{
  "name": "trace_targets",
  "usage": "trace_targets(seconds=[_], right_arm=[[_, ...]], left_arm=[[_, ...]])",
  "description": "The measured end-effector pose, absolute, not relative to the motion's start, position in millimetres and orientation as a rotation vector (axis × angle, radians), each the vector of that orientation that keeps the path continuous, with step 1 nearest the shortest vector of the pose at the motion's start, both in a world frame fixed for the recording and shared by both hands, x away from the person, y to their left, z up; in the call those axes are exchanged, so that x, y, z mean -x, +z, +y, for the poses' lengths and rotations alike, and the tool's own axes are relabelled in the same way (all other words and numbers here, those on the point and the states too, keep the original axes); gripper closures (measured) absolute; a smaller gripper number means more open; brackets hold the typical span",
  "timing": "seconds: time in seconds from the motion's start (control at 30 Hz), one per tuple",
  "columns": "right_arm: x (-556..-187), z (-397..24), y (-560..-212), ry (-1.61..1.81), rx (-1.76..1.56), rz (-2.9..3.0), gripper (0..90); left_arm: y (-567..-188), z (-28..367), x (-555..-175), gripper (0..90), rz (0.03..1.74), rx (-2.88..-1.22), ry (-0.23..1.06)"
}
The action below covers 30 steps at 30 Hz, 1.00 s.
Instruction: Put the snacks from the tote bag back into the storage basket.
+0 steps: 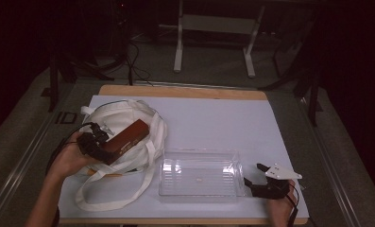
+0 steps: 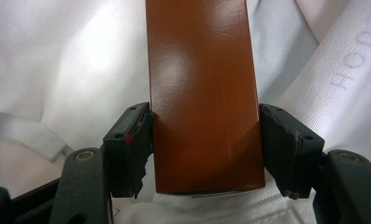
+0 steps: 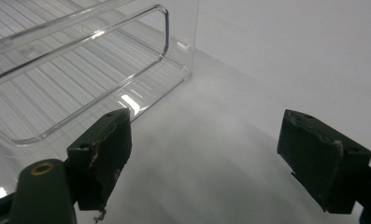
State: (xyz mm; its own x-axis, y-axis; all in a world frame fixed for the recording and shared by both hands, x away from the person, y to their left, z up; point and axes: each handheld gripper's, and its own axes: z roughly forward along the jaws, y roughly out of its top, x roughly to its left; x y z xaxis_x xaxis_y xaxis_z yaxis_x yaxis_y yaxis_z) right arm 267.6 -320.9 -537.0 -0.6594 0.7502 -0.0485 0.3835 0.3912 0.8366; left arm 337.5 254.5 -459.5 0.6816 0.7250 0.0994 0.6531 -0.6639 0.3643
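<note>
A long brown box [image 1: 128, 137] [image 2: 202, 93] lies slanted over a white cloth bag [image 1: 114, 116] [image 2: 57, 70] at the table's left. My left gripper [image 1: 100, 142] [image 2: 204, 116] is shut on the box's near end, one black pad against each long side. The bag's straps trail toward the front edge. A clear, empty plastic bin [image 1: 199, 177] [image 3: 80, 60] stands front and centre. Just right of the bin, my right gripper [image 1: 253, 175] [image 3: 220, 135] rests low over the table, open, nothing between its fingers.
A white sheet [image 1: 213, 123] covers the wooden tabletop. Beyond the far edge stand the legs of another table [image 1: 178, 47] and cables on the carpet. A black cable runs from the left gripper off the table's left side.
</note>
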Motion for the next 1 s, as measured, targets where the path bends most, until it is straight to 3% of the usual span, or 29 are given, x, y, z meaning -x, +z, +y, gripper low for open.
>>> trace_targets(seconds=[1.0], right_arm=[[-268,-319,-537,1.155,-0.972,2.249,17.7]], left_arm=[[-485,245,-360,38.5,1.219,-2.744,0.115]])
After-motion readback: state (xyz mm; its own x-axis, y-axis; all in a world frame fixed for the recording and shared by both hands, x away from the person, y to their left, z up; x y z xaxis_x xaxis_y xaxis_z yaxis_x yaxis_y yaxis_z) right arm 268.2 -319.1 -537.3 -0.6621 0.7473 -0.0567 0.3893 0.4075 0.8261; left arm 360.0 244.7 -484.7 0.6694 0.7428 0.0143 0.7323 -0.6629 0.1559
